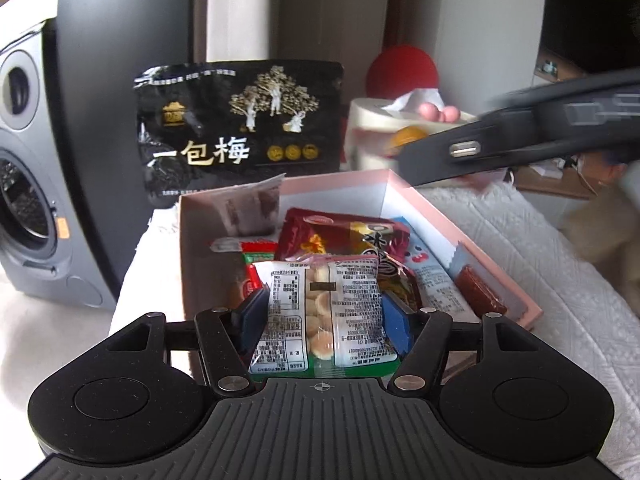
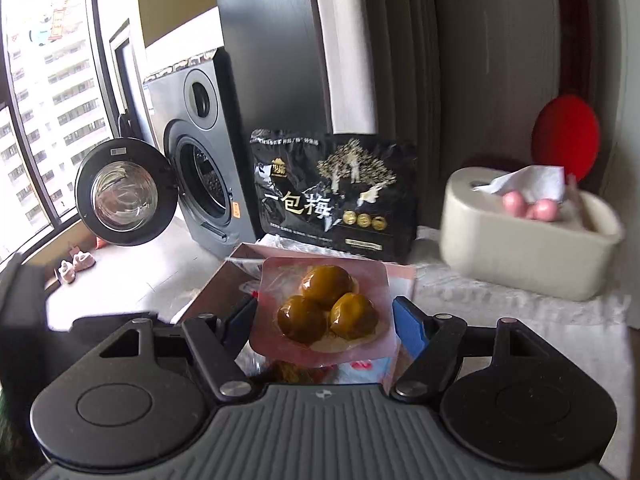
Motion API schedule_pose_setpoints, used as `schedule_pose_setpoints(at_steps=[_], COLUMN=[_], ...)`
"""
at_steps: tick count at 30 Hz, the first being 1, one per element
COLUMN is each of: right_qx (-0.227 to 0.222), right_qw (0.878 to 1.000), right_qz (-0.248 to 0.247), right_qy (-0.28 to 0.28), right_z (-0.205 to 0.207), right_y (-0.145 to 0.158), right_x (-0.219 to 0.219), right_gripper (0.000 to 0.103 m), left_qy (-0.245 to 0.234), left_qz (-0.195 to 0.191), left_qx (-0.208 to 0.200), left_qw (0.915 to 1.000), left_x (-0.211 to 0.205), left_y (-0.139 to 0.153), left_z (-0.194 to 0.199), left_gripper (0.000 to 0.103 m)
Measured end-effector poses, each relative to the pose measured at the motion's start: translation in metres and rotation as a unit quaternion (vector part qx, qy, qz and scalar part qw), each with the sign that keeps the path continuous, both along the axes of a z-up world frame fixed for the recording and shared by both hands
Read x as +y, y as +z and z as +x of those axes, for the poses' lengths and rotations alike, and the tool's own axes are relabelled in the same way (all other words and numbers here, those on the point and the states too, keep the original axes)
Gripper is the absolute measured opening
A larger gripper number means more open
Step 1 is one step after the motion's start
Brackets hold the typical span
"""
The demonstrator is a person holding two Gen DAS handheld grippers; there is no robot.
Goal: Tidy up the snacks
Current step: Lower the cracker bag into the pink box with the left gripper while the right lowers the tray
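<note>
Worktop [image 1: 520, 248] under white cloth carries pink box [image 1: 424, 200] of snack packets. Left hand-held gripper [image 1: 320, 316] clamps a clear biscuit packet [image 1: 320, 308] just above the box. Right hand-held gripper [image 2: 322, 316] grips a pink plum packet [image 2: 324, 308] over the box's near edge

Left wrist view: close above the pink box [image 1: 472, 240], looking forward and down. Right wrist view: likewise angled, slightly farther back. Both share the black plum bag [image 1: 240, 132] [image 2: 334, 196] and tissue holder [image 1: 372, 136] [image 2: 520, 240].
</note>
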State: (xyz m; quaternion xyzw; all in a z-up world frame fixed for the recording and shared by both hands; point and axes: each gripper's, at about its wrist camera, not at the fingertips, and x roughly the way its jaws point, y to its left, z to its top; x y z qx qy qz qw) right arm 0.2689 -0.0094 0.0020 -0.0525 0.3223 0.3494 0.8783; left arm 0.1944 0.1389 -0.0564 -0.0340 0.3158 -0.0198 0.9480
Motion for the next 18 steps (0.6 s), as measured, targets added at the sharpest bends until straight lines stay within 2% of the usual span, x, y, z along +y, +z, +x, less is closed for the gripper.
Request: schedule_pose_setpoints(at_steps=[3,5,7,9,12,14,16,18], right_qx=[0.059,0.104,0.125,0.128,0.098,0.043,-0.011,-0.046], right_qw=[0.998,0.995,0.992,0.989,0.991,0.997,0.999,0.999], right_qz=[-0.001,0.005,0.027,0.066,0.087,0.068,0.048,0.028], right_qy=[0.001,0.001,-0.018,-0.022,-0.023,-0.017,-0.014,-0.011], right_z=[0.030,0.047,0.055,0.053,0.039,0.018,-0.011,-0.041], right_y=[-0.020,-0.032,-0.036,-0.033,-0.020,-0.004,0.008,0.014], right_x=[0.027,0.035,0.029,0.017,-0.001,-0.011,-0.022,-0.033], right_gripper=[0.076,0.076,0.076,0.076,0.076,0.076,0.081,0.084], left_qy=[0.015,0.020,0.019,0.011,0.014,0.024,0.035,0.042], left_qz=[-0.013,-0.040,-0.067,-0.081,-0.119,-0.125,-0.104,-0.076], left_qx=[-0.028,-0.063,-0.095,-0.095,-0.098,-0.105,-0.110,-0.115], left_qw=[0.9994,0.9970,0.9930,0.9920,0.9880,0.9863,0.9878,0.9897], left_x=[0.010,0.019,0.027,0.030,0.034,0.032,0.023,0.008], left_y=[0.005,0.012,0.015,0.015,0.019,0.030,0.042,0.050], left_z=[-0.004,-0.012,-0.019,-0.019,-0.022,-0.036,-0.055,-0.076], left_gripper=[0.067,0.066,0.065,0.065,0.065,0.065,0.065,0.065])
